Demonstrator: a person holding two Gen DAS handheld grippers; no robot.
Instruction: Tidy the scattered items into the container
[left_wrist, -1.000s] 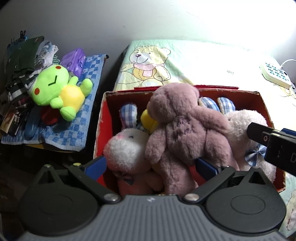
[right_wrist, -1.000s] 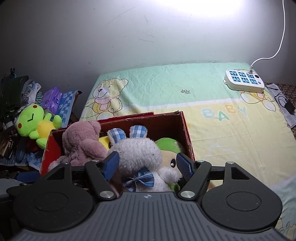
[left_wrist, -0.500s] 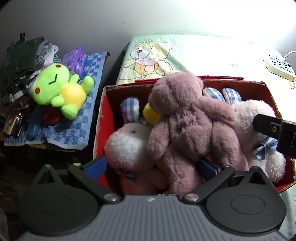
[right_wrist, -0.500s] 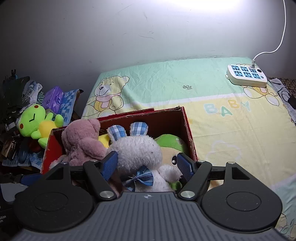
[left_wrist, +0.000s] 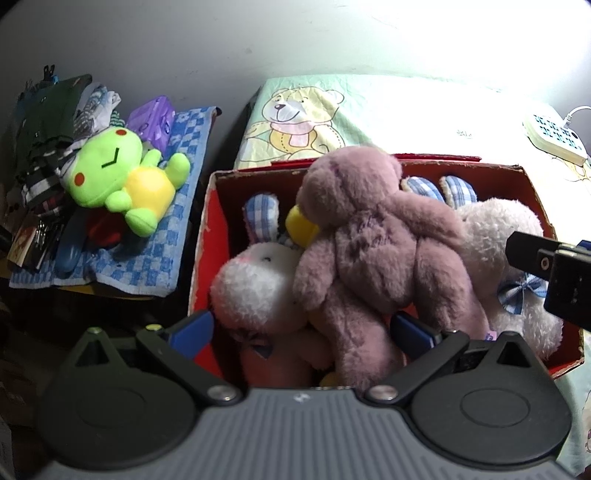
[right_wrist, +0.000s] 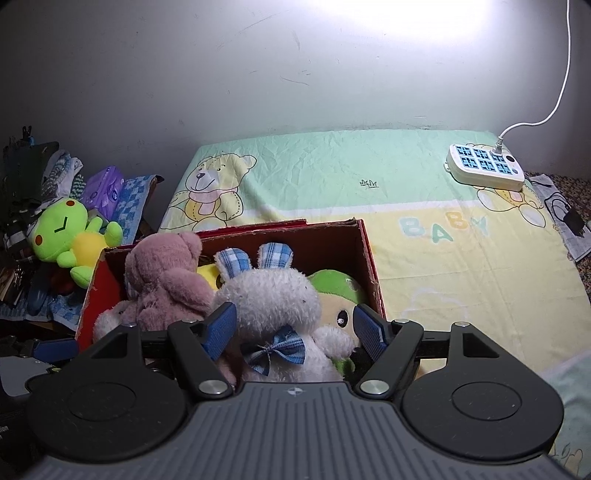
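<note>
A red cardboard box (left_wrist: 207, 236) sits on the bed, packed with plush toys. A mauve bear (left_wrist: 369, 236) lies on top, between a white bunny (left_wrist: 258, 291) and a second white bunny (left_wrist: 495, 251) with a blue bow. My left gripper (left_wrist: 303, 328) is open over the box's near side, and the bear's legs lie between its fingers. My right gripper (right_wrist: 294, 328) is open too, either side of the bow bunny (right_wrist: 273, 299). A green plush (right_wrist: 336, 291) fills the box's (right_wrist: 365, 254) right corner. A green frog (left_wrist: 122, 177) lies outside the box.
The frog rests on a blue checked towel (left_wrist: 147, 258), left of the box, among clothes and a purple pack (left_wrist: 151, 118). A white power strip (right_wrist: 485, 168) with its cable lies at the bed's far right. A wall stands behind the printed bed sheet (right_wrist: 406, 184).
Both views have shifted only slightly, with the box and toys a little nearer in the left wrist view. Both grippers stayed open and no toy changed place.
</note>
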